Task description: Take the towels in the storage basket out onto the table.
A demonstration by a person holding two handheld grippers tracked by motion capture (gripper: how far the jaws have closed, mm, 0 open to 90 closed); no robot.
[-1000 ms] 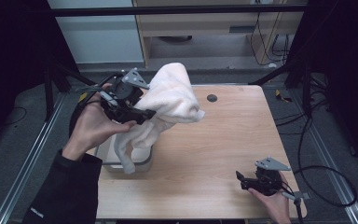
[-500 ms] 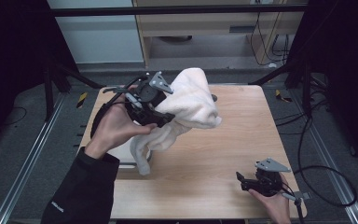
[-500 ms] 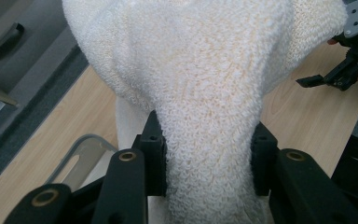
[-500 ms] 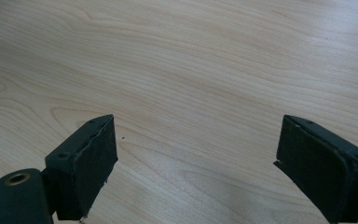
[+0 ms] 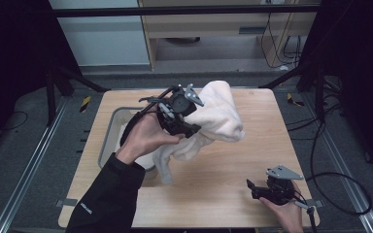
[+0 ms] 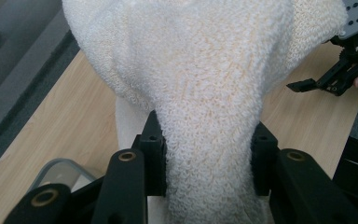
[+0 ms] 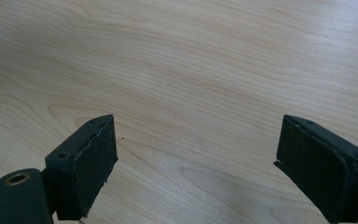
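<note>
A cream terry towel (image 5: pixel 218 119) hangs bunched above the middle of the wooden table (image 5: pixel 233 194), one end trailing down to the tabletop. My left gripper (image 5: pixel 187 127) is shut on the towel; in the left gripper view both pads (image 6: pixel 154 154) squeeze a thick fold of the towel (image 6: pixel 205 102). My right gripper (image 5: pixel 253 188) rests low at the table's near right corner, held by a hand. Its jaws stand wide apart over bare wood in the right gripper view, around the gripper's midpoint (image 7: pixel 196 154), with nothing between them. The left gripper view also catches that right gripper (image 6: pixel 328 79) farther off.
A grey-rimmed bin (image 5: pixel 108 133) sits at the table's left side, partly behind my left forearm. Black frame struts and cables (image 5: pixel 330 189) surround the table. A light cabinet (image 5: pixel 209 29) stands beyond the far edge.
My left hand has carried the towel rightward and a little lower, away from over the bin toward the table's middle. The right gripper has stayed put.
</note>
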